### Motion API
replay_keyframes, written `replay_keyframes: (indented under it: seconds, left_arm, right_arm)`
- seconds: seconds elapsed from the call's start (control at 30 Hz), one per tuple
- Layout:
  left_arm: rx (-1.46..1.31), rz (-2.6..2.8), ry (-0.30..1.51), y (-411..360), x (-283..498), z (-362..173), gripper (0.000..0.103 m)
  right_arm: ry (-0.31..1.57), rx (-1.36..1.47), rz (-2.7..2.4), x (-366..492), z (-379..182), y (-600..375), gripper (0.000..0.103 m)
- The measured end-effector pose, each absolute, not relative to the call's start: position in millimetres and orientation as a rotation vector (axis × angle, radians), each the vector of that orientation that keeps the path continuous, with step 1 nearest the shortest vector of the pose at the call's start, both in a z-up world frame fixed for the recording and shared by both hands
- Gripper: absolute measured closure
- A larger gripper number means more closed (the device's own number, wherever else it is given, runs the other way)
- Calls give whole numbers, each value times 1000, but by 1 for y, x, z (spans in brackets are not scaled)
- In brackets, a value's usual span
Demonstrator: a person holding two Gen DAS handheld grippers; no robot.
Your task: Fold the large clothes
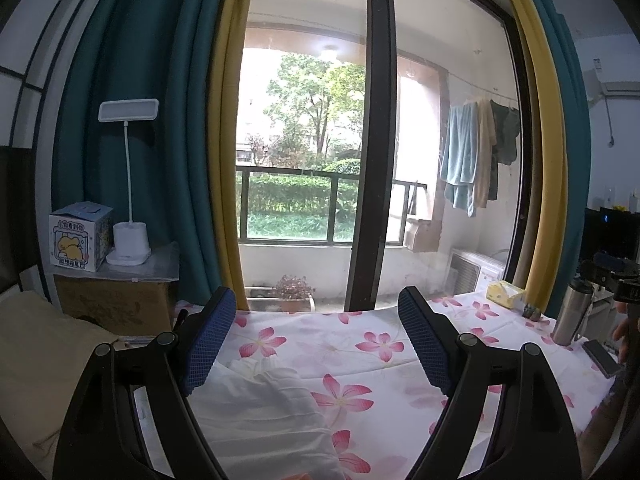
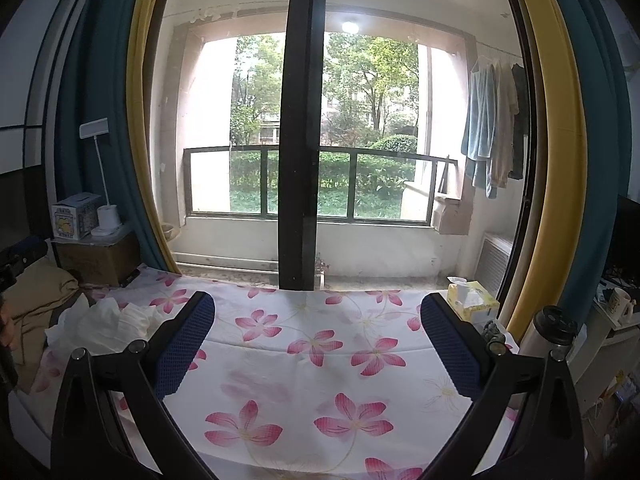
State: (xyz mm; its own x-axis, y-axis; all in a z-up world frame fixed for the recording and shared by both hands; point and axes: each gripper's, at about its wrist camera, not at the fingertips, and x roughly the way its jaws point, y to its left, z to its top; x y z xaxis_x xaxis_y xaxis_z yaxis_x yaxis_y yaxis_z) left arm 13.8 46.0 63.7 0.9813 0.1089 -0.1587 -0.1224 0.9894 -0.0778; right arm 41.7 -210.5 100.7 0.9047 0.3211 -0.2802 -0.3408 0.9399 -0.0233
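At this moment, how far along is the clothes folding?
Nothing looks folded yet. The white garment lies crumpled on the flowered sheet. Nothing is in hand: the left gripper and right gripper are both open and empty above the sheet. Spreading, folding and smoothing all remain.

Spread tongs [image 2: 316,334], floral sheet [image 2: 320,380], white garment [image 2: 104,324]

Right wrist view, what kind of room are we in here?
Probably a bedroom that opens onto a balcony: a pillow beside the floral cloth, a desk lamp on a cardboard box, and laundry hanging beyond the sliding glass door.
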Motion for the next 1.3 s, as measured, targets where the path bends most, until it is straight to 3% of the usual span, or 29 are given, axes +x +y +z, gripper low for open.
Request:
replay_keyframes:
  seconds: [1.3]
  left_arm:
    - [-56,72,169,39,12,60,17]
  right_arm:
    - [289,-68,338,40,97,-213,1]
